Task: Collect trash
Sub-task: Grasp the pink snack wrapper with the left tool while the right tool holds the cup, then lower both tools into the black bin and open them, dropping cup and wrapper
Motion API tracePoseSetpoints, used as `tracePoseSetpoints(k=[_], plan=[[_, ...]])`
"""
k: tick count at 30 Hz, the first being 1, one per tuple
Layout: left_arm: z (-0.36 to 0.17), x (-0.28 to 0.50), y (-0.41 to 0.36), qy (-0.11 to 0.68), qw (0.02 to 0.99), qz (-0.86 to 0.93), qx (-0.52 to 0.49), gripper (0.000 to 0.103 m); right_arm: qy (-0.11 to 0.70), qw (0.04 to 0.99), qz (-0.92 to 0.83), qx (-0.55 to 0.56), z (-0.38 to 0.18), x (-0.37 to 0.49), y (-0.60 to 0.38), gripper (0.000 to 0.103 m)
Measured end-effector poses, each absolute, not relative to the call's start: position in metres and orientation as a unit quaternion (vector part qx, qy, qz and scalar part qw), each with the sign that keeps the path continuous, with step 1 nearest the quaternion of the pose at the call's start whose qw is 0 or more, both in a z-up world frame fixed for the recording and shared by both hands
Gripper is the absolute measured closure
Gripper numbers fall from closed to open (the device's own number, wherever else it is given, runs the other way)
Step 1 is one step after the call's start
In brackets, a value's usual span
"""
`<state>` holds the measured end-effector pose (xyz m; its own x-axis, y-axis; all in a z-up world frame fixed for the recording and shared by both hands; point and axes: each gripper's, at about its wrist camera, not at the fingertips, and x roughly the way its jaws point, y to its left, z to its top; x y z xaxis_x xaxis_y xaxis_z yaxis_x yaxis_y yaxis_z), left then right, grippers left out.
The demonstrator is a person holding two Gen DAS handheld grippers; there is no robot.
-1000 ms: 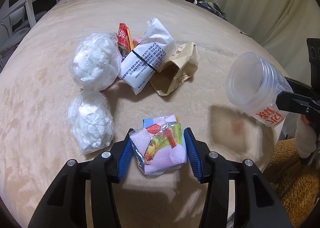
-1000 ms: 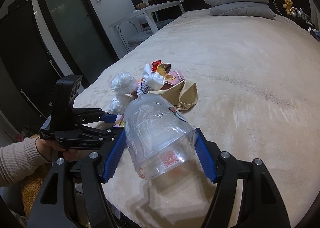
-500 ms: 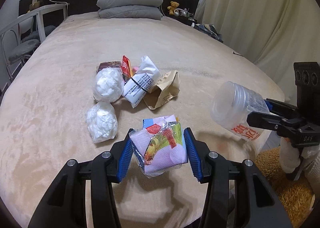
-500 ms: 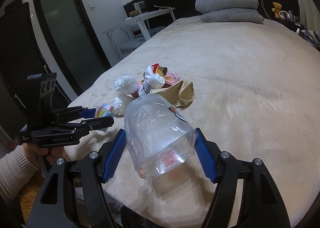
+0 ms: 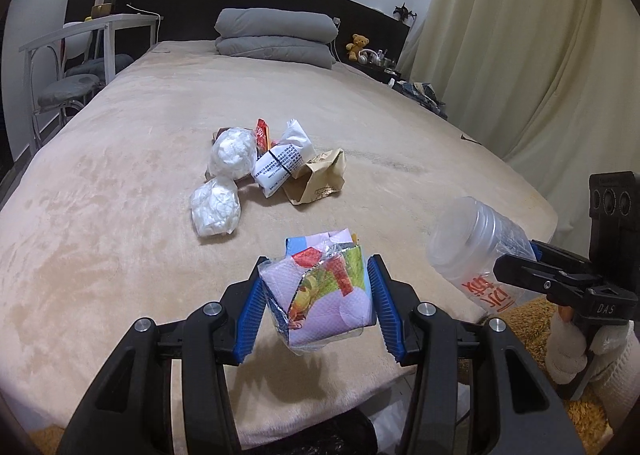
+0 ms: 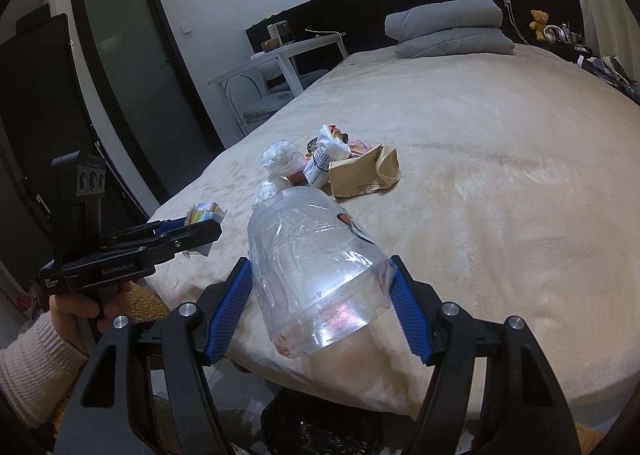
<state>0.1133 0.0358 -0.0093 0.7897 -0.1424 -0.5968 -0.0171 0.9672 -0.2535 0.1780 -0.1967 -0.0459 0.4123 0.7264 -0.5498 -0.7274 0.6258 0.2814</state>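
My left gripper (image 5: 318, 295) is shut on a pink tissue pack (image 5: 320, 299) with a colourful wrapper, held above the near edge of the bed; it also shows in the right wrist view (image 6: 204, 215). My right gripper (image 6: 320, 295) is shut on a clear plastic jar (image 6: 316, 271) with red print, seen at the right in the left wrist view (image 5: 476, 255). More trash lies mid-bed: two white crumpled bags (image 5: 216, 207), a white printed packet (image 5: 280, 163), a brown paper bag (image 5: 320, 179) and a red wrapper (image 5: 262, 133).
A black-lined bin (image 6: 320, 427) stands on the floor below the bed's near edge. Grey pillows (image 5: 276, 35) lie at the headboard. A white desk and chair (image 5: 72, 67) stand at the left, a curtain (image 5: 532, 55) at the right. The beige bedspread (image 5: 100, 195) surrounds the pile.
Both grippers have pulled back from the trash pile toward the bed's near edge, holding the tissue pack and the jar. The bin has come into view below.
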Motion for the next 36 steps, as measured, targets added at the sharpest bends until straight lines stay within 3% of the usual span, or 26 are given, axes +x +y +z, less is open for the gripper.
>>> tracePoseSetpoints(k=[22,36], plan=[[-0.022,0.031,0.001,0.311,0.938,-0.029,-0.151,0.055,0.343,0.833,0.434,0.012,-0.061,0.104,-0.216,0.034],[-0.06,0.021,-0.015,0.394,0.903,-0.026,-0.166,0.055,0.462,0.792,0.398,0.033,-0.107,0.104,-0.207,0.034]])
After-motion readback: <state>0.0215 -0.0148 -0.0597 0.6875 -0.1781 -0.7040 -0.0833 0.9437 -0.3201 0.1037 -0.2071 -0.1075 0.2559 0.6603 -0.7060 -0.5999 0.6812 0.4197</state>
